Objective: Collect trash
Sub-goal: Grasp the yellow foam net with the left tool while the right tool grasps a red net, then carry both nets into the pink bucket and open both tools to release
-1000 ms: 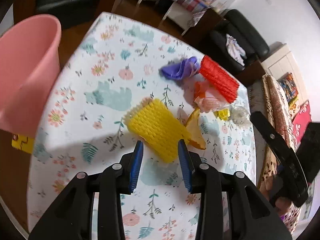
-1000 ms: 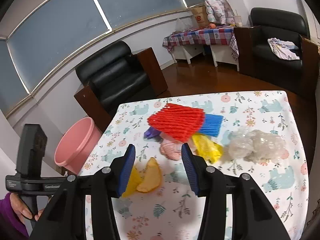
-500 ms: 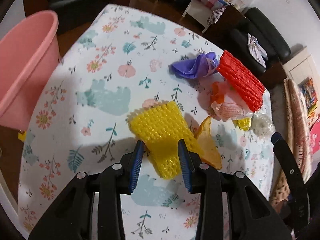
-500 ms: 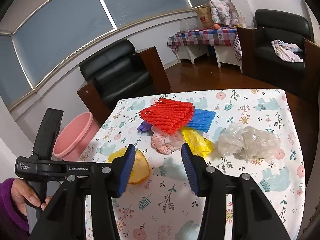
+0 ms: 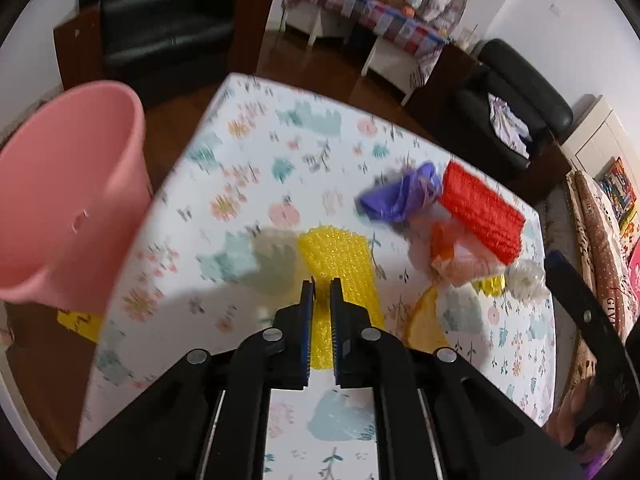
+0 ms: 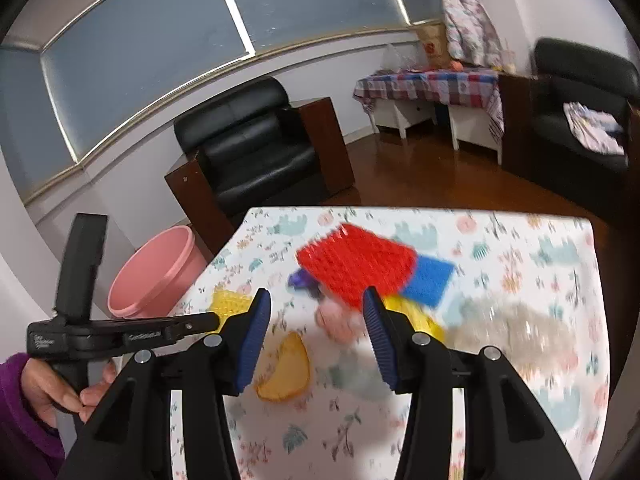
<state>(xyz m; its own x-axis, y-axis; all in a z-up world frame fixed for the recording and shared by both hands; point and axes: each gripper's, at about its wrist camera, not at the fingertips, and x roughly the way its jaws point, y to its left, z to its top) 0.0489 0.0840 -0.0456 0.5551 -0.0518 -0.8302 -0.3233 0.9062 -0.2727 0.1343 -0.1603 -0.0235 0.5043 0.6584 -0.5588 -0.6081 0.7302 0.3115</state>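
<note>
Left gripper (image 5: 321,294) jaws closing, pinching the near end of the yellow foam net (image 5: 338,264) lying on the table (image 5: 248,152); right gripper (image 6: 316,334) spread, empty. Shallow bite on squashy foam could slip before reaching the pink bin (image 5: 68,204)

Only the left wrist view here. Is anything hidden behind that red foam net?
Observer: Yes, a blue foam net, partly covered by the red foam net.
Operator: Is the right gripper holding anything?
Observer: No, it is open, with nothing between its pads.
Operator: The clear plastic looks tiny here.
Observer: It is a broad crumpled heap, though blurred.
</note>
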